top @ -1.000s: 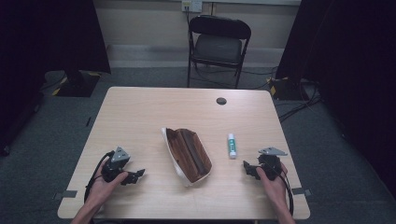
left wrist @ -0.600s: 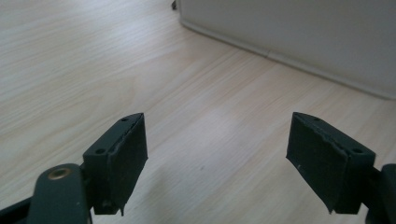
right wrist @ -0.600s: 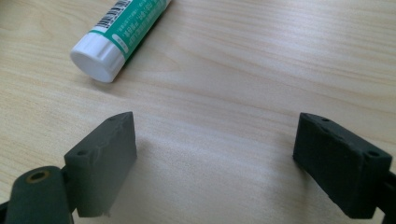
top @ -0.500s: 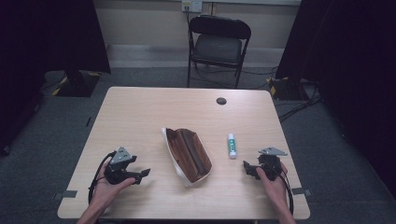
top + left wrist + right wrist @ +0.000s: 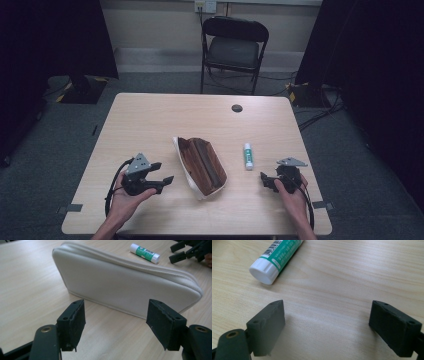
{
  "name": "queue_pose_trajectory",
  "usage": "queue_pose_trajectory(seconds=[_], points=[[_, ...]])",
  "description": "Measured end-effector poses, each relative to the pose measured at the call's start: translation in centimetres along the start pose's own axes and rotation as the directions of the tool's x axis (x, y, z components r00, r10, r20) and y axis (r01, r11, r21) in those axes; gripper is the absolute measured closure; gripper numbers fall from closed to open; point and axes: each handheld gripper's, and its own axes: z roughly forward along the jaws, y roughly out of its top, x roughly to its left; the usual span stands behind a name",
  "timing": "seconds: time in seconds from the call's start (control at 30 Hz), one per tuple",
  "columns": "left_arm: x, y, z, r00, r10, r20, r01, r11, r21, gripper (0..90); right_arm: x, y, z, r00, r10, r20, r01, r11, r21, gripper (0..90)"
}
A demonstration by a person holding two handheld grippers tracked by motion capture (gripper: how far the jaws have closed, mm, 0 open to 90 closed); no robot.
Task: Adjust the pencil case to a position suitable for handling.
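Evidently the approach stage: the left gripper (image 5: 165,179), near the table's (image 5: 150,120) front-left corner, points at the white side of the open pencil case (image 5: 201,165) lying mid-table toward the front edge, its jaws spread with nothing between them and lately narrowing, while the right gripper (image 5: 265,179), near the front-right corner, rests with jaws spread and empty just short of the glue stick (image 5: 247,155). Next, probably, the right gripper must straddle the stick and pinch it while the left steadies the case, whose brown-lined interior appears empty.
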Motion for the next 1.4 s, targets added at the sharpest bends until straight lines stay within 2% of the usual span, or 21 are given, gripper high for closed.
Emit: queue_pose_trajectory(seconds=[0.07, 0.17, 0.23, 0.27, 0.3, 0.33, 0.43, 0.47, 0.57, 0.7, 0.77, 0.87, 0.93, 1.1, 1.13, 1.2, 1.3, 1.33, 1.4], points=[[-0.1, 0.2, 0.0, 1.0, -0.009, 0.003, 0.009, 0.9999, -0.007, 31.5, 0.0, 0.0, 0.0, 1.0, 0.0, -0.001, 0.0, 1.0, 0.001, 12.4], [-0.3, 1.0, 0.2, 1.0, 0.002, 0.007, -0.002, 0.9998, -0.018, 31.5, 0.0, 0.0, 0.0, 1.0, 0.001, 0.0, -0.001, 1.0, 0.001, 12.4], [-0.4, 1.6, 0.3, 0.9999, -0.012, 0.008, 0.013, 0.9993, -0.034, 30.7, 0.0, 0.0, 0.0, 1.0, 0.001, -0.001, -0.001, 1.0, 0.001, 12.4], [-0.5, 2.2, 0.5, 0.9994, -0.033, 0.012, 0.033, 0.9977, -0.06, 30.4, 0.0, 0.0, 0.0, 1.0, 0.001, -0.001, -0.001, 1.0, 0.001, 12.5], [-0.5, 2.2, 0.5, 0.9994, -0.033, 0.012, 0.033, 0.9977, -0.06, 29.7, 0.0, 0.0, 0.0, 1.0, 0.001, -0.001, -0.001, 1.0, 0.001, 12.5], [-0.5, 2.8, 0.7, 0.9967, -0.075, 0.03, 0.077, 0.9931, -0.088, 28.8, 0.0, 0.0, 0.0, 1.0, 0.001, -0.001, -0.001, 1.0, 0.001, 12.4], [-0.6, 3.7, 1.2, 0.9958, -0.081, 0.041, 0.085, 0.9901, -0.112, 26.8, 0.0, 0.0, 0.0, 1.0, 0.001, -0.001, -0.001, 1.0, 0.001, 12.4], [-0.7, 3.8, 1.4, 0.9949, -0.092, 0.042, 0.096, 0.9893, -0.109, 26.5, 0.0, 0.0, 0.0, 1.0, 0.001, -0.001, -0.001, 1.0, 0.001, 12.4], [-0.9, 4.0, 1.9, 0.9952, -0.09, 0.039, 0.094, 0.9909, -0.097, 23.8, 0.0, 0.0, 0.0, 1.0, 0.001, -0.001, -0.001, 1.0, 0.001, 12.5], [-1.4, 3.5, 3.0, 0.9948, -0.099, 0.021, 0.1, 0.9928, -0.065, 15.8, 0.0, 0.0, 0.0, 1.0, 0.001, -0.001, -0.001, 1.0, 0.001, 12.5], [-1.8, 3.3, 3.4, 0.9961, -0.087, 0.01, 0.088, 0.9943, -0.06, 15.9, 0.0, 0.0, 0.0, 1.0, 0.001, -0.001, -0.001, 1.0, 0.001, 12.5], [-1.8, 3.2, 3.8, 0.9939, -0.11, 0.014, 0.11, 0.9921, -0.06, 15.5, 0.0, 0.0, 0.0, 1.0, 0.001, -0.001, -0.001, 1.0, 0.001, 12.4], [-1.8, 3.2, 4.1, 0.9946, -0.104, 0.003, 0.104, 0.9932, -0.053, 15.6, 0.0, 0.0, 0.0, 1.0, 0.001, -0.001, -0.001, 1.0, 0.001, 12.5], [-1.6, 3.1, 4.4, 0.994, -0.109, 0.008, 0.109, 0.9933, -0.04, 15.8, 0.0, 0.0, 0.0, 1.0, 0.001, -0.001, -0.001, 1.0, 0.001, 12.5], [-1.7, 3.0, 4.5, 0.9925, -0.122, 0.008, 0.122, 0.9917, -0.038, 16.3, 0.0, 0.0, 0.0, 1.0, 0.001, -0.001, -0.001, 1.0, 0.001, 12.5], [-1.8, 2.9, 4.7, 0.995, -0.1, 0.0, 0.1, 0.9946, -0.028, 18.2, 0.0, 0.0, 0.0, 1.0, 0.001, -0.001, -0.001, 1.0, 0.001, 12.5], [-1.9, 2.9, 4.7, 0.9956, -0.093, -0.009, 0.092, 0.9953, -0.028, 21.5, 0.0, 0.0, 0.0, 1.0, 0.001, -0.001, -0.001, 1.0, 0.001, 12.5], [-1.7, 2.9, 4.7, 0.997, -0.076, -0.014, 0.076, 0.9969, -0.022, 27.5, 0.0, 0.0, 0.0, 1.0, 0.002, -0.001, -0.002, 1.0, 0.0, 12.5], [-1.4, 2.9, 4.6, 0.9969, -0.078, 0.007, 0.078, 0.9966, -0.026, 35.7, 0.0, 0.0, 0.0, 1.0, 0.002, -0.001, -0.002, 1.0, 0.0, 12.5]])
